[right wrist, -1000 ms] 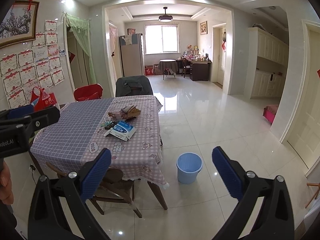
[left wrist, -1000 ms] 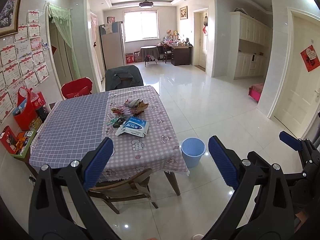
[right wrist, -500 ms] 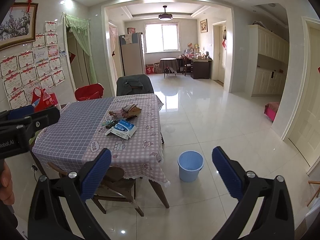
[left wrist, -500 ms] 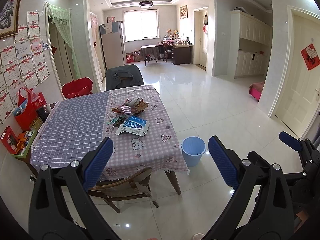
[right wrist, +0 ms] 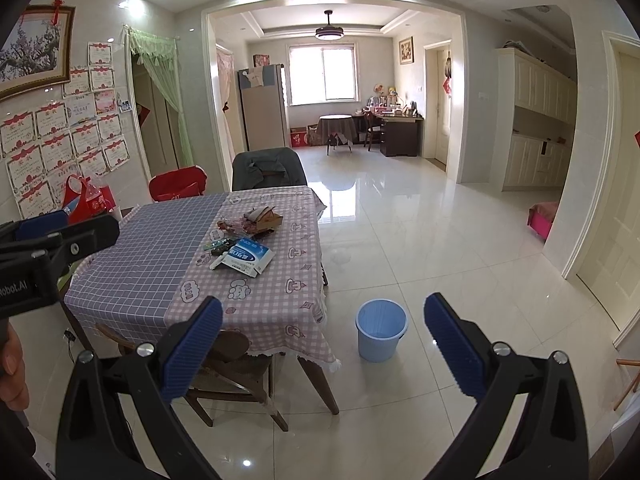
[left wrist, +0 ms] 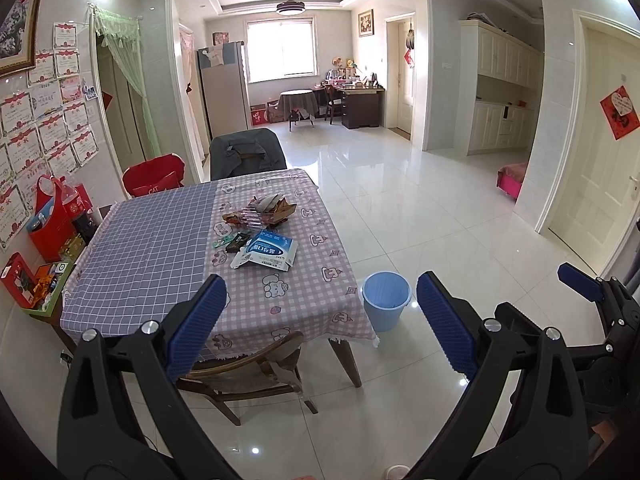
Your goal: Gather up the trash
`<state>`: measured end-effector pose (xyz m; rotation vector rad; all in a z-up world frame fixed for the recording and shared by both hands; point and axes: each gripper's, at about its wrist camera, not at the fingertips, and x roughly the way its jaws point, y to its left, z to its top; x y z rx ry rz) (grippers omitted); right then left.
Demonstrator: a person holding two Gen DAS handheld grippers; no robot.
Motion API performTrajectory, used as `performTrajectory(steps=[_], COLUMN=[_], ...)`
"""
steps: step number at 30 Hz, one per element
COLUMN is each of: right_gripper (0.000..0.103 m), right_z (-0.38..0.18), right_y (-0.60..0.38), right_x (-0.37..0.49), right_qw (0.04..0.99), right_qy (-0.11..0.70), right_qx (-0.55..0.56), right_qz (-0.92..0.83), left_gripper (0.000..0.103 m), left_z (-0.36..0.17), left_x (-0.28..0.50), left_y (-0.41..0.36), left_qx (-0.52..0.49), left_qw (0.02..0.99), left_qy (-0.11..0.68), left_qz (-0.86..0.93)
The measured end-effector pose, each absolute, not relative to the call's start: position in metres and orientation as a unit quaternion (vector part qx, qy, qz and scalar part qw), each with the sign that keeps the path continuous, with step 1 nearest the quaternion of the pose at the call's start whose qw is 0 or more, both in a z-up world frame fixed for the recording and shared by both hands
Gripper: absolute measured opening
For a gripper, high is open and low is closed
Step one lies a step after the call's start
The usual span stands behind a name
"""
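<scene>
Ahead of me, bare floor lies wide right of the tabletop. Trash clusters mid-tabletop, well off its edges; the blue-white packet's print is unreadable. Beside the near corner, the bucket looks empty. Left gripper and right gripper both hold their fingers spread, holding nothing.

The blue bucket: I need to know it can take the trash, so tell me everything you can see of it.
The blue bucket is light blue, looks like plastic, round and tapering toward its base, with a rolled rim. It stands upright and open on the glossy tiled floor beside the table's near right corner, apart from its leg. Nothing shows inside, and neither gripper touches it.
</scene>
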<state>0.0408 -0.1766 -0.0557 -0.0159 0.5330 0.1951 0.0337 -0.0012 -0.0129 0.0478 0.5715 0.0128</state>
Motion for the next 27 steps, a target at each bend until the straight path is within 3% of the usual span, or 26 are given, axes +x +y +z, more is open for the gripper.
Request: performTrajectory(steps=[27], right_gripper=[0.099], right_z=[-0.062], right_y=[-0.158], right_x=[0.030], right_qw=[0.957], right_qy=[0.277], right_qx=[0.000], right_qz=[0.080], left_gripper=[0.094], left_z=[-0.015], left_x=[0.026], left_y=[0.011], left_qx=[0.024], left_qw=[0.956], left_qy=[0.294], left_qz=[-0.008])
